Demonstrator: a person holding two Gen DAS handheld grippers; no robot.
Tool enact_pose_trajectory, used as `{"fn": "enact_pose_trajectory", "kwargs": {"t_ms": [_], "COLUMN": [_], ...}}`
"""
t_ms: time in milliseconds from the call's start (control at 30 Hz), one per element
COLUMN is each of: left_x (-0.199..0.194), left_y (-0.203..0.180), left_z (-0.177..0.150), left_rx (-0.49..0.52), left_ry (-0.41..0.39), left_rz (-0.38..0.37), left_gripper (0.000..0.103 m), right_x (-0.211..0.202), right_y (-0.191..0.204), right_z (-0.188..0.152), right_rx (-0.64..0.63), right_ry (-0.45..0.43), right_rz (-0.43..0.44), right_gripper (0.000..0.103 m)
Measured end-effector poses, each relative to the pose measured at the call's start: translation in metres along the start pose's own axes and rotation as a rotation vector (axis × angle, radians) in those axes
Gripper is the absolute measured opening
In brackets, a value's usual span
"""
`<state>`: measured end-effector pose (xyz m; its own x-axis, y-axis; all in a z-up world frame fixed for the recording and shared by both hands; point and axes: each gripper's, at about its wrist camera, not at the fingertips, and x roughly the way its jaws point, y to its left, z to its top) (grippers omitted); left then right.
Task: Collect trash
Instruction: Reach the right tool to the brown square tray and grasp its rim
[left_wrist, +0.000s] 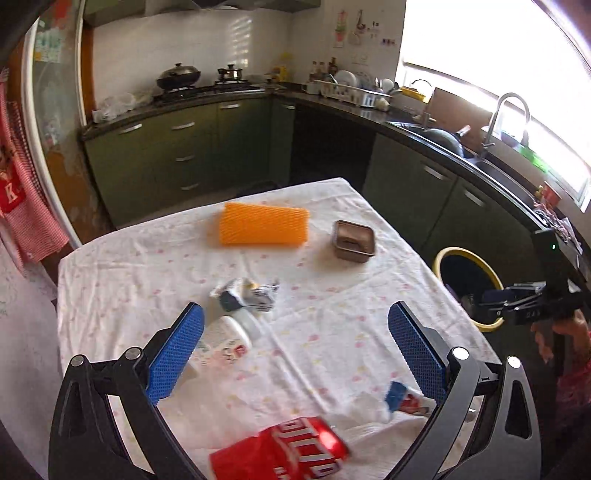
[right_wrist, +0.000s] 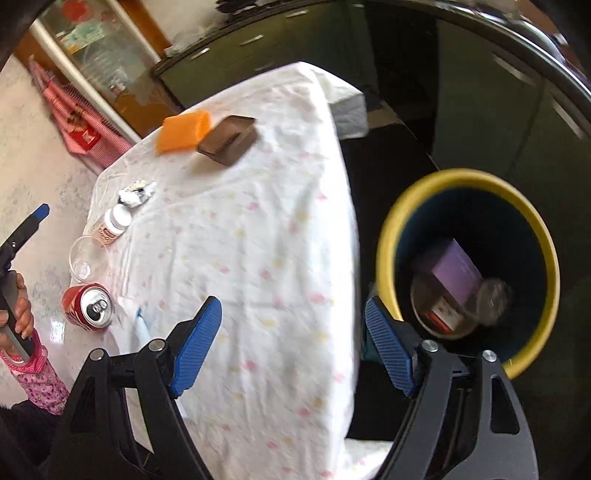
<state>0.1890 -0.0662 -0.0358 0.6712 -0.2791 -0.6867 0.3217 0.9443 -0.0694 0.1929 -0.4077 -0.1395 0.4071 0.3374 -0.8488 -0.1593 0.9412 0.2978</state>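
My left gripper (left_wrist: 295, 310) is open above the white-clothed table (left_wrist: 332, 314), with nothing between its blue pads. Below it lie a white bottle (left_wrist: 231, 334) and a crumpled wrapper (left_wrist: 245, 293). A red can (left_wrist: 280, 452) lies at the near edge, next to a blue and red wrapper (left_wrist: 400, 397). Farther back sit an orange foam net (left_wrist: 263, 229) and a brown tray (left_wrist: 354, 240). My right gripper (right_wrist: 291, 302) is open and empty over the table's right edge. Beside it stands the yellow-rimmed bin (right_wrist: 384, 236), with a purple box (right_wrist: 456, 275) inside.
A clear cup (right_wrist: 83, 258) stands by the red can (right_wrist: 88, 306) at the table's left side. Green kitchen cabinets (left_wrist: 166, 155) and a sink counter (left_wrist: 491, 162) run behind and to the right. A person's hand (right_wrist: 22, 314) in a pink floral sleeve holds the left handle.
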Motion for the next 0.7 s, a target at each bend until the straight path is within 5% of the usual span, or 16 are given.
{"fn": "enact_pose_trajectory", "kwargs": {"t_ms": [233, 300, 367, 467, 700], "left_x": [0.018, 0.026, 0.033, 0.039, 0.05], "left_y": [0.07, 0.081, 0.089, 0.099, 0.106], "left_z": [-0.019, -0.028, -0.035, -0.043, -0.05], "left_rx": [-0.06, -0.092, -0.123, -0.161, -0.191], "left_ry": [-0.026, -0.018, -0.012, -0.012, 0.01], "left_rz": [0.097, 0.078, 0.062, 0.06, 0.051], "left_gripper": [0.098, 0.098, 0.098, 0.098, 0.098], "right_x": [0.044, 0.064, 0.084, 0.108, 0.131], "right_y": [0.099, 0.114, 0.122, 0.126, 0.12], "right_z": [0.084, 0.097, 0.105, 0.114, 0.129], "right_rx": [-0.444, -0.515, -0.558, -0.606, -0.628], "right_ry": [-0.023, 0.018, 0.075, 0.121, 0.166], "right_rz": [-0.105, -0.108, -0.124, -0.162, -0.156], "right_gripper": [0.074, 0.057, 0.035, 0.025, 0.022]}}
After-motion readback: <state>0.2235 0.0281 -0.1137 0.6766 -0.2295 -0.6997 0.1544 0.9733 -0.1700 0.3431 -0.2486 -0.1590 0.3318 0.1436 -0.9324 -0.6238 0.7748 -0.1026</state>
